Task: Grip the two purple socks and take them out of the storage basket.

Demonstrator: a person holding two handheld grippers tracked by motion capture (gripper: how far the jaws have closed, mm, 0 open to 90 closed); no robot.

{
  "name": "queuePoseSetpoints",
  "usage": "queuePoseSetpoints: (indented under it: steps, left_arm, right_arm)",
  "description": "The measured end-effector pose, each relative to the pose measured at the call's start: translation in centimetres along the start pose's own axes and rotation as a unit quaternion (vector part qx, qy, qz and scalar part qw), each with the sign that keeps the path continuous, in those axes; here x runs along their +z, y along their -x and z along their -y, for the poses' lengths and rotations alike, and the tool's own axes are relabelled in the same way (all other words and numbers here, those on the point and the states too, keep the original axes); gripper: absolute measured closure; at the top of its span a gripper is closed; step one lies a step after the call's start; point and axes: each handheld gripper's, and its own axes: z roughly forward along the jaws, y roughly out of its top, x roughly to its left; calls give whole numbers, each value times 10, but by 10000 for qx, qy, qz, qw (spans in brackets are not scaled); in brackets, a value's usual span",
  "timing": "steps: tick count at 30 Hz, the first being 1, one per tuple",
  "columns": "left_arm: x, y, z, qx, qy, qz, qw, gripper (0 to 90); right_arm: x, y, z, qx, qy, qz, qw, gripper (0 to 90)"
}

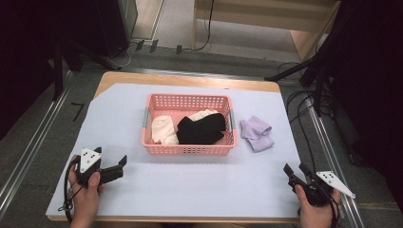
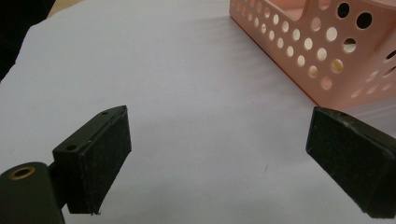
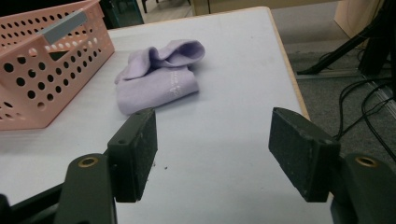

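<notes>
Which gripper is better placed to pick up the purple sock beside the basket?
Probably the right gripper: the purple sock lies just ahead of its open jaws, right of the basket.

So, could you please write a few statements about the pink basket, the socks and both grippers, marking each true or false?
1. The lilac folded sock lies inside the pink perforated plastic basket. False: it lies on the table beside it.
2. A black sock lies in the basket. True.
3. The left gripper grips a sock. False: its jaws are open and empty.
4. The right gripper is open. True.
</notes>
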Motion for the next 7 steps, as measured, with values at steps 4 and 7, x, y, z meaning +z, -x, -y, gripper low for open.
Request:
queuePoseSetpoints:
  steps: [4,7]
  left_arm:
    - [0,0,0,-33,5,15,10000,74]
    - [1,0,0,-62,-8,9,10000,74]
  right_arm:
    - [1,-2,2,-83,-45,-62,9999,312]
    - [0,-2,2,20,-56,-40,10000,312]
